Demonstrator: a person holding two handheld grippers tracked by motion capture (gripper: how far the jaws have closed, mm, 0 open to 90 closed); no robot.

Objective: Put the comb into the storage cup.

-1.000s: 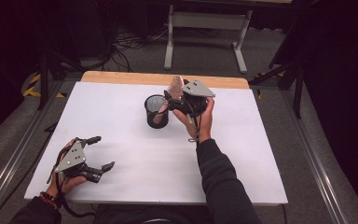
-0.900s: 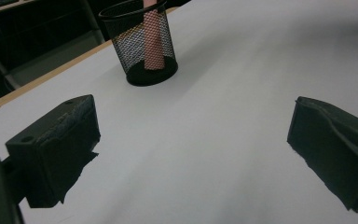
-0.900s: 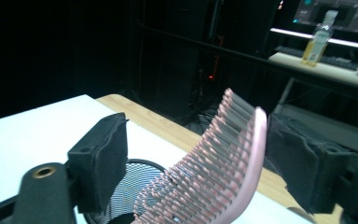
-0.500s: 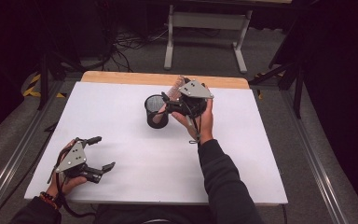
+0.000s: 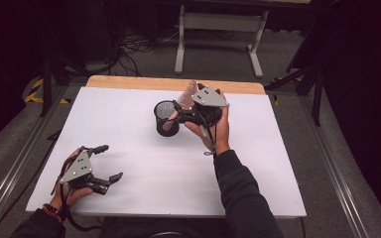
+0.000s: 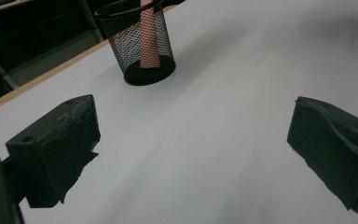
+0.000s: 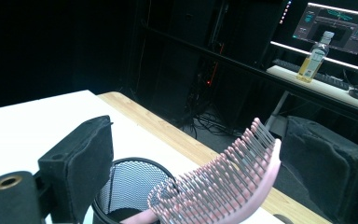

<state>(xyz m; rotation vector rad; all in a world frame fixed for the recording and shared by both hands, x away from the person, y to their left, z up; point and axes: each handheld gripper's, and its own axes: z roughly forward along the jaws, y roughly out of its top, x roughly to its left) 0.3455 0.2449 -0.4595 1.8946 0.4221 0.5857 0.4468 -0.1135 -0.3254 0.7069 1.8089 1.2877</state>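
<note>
A: Pink hairbrush (image 7: 223, 184) already standing handle-down in the black mesh pen cup (image 5: 166, 118), upper centre of the high view, bristled head leaning out over the rim. Placing as good as done.

B: And the right hand-held gripper (image 5: 184, 110)?

A: Just been opening; pads standing clear on either side of the brush head in the right gripper view, nothing pressed. Left to do, by the look of it: backing away without tipping the cup.

B: Left hand-held gripper (image 5: 105, 162)?

A: Lower left, spread wide and empty, low over the white desk (image 5: 129, 148). Nothing else on the desk. Beyond the far edge: cables, a bottle (image 7: 313, 58) and a monitor (image 7: 338, 25), none in the way.
</note>
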